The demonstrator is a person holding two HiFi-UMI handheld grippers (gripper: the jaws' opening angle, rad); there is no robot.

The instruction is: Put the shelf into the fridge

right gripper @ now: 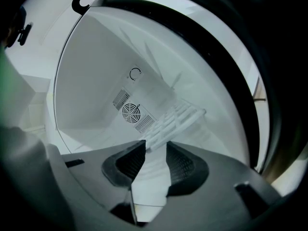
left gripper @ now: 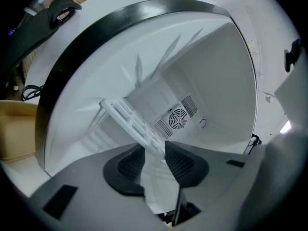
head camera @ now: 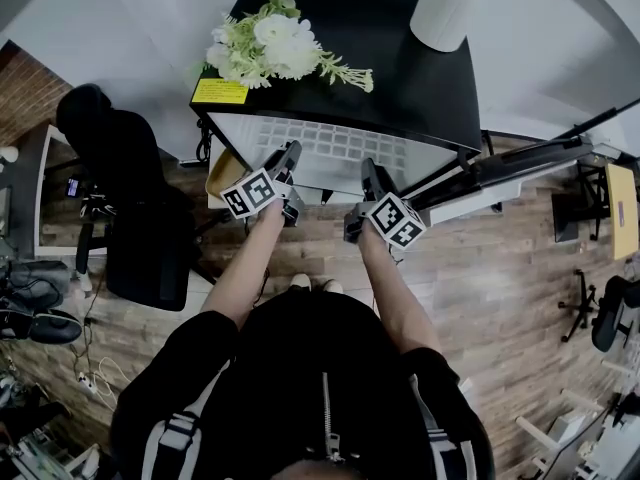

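White with lots of little square holes, the shelf (head camera: 335,146) sticks part way out of the front of the fridge (head camera: 420,78), just under its black top. The 2 grippers hold its near edge. The left gripper (left gripper: 155,150) has its jaws pressed on the left part of that edge. The right gripper (right gripper: 155,150) grips the right part the same way. Inside, the shelf reaches toward a round fan (left gripper: 178,118) on the back wall. White flowers (head camera: 275,46) lie on top of the fridge.
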